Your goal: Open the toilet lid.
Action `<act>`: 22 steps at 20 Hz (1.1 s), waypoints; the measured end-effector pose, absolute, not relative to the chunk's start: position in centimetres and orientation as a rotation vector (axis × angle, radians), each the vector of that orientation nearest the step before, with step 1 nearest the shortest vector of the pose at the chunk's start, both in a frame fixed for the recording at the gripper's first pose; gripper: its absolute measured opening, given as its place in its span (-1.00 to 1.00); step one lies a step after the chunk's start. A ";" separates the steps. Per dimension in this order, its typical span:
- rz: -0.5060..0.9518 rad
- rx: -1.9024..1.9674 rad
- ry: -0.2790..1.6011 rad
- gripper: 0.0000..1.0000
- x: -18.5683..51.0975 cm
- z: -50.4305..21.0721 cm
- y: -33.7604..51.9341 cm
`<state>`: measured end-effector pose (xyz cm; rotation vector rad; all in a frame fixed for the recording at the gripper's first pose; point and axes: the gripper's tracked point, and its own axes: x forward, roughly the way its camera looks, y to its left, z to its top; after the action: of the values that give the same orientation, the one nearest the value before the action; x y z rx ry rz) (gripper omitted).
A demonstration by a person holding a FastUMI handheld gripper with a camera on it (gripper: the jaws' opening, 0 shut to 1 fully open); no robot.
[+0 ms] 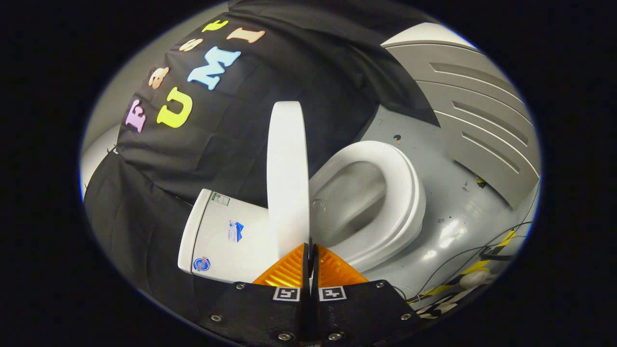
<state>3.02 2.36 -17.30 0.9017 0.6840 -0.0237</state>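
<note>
The white toilet lid [288, 173] stands raised off the seat, seen almost edge-on, with its back toward the tank [226, 236]. The white seat ring [407, 193] lies flat and the bowl [352, 202] inside it is uncovered. My gripper [311, 250] is at the lid's free rim. Its two fingers are drawn close together, and the thin edge of the lid runs into the narrow gap between them. The tank, with small stickers on it, sits just beyond the fingers on the lid's far side from the bowl.
The toilet stands on a grey floor [434, 159] against the black cloth wall [217, 159]. A grey ribbed panel [482, 120] lies past the seat's front. Cables [472, 265] and yellow-black tape trail over the floor near the gripper's side.
</note>
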 end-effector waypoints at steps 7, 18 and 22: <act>0.000 0.810 0.642 -1.00 3.5 -14.8 4.2; 0.070 0.679 0.575 -1.00 4.2 -11.3 7.1; 0.097 0.654 0.556 -0.99 4.3 -10.0 8.5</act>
<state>4.31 8.49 -10.00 0.6537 0.5559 0.0965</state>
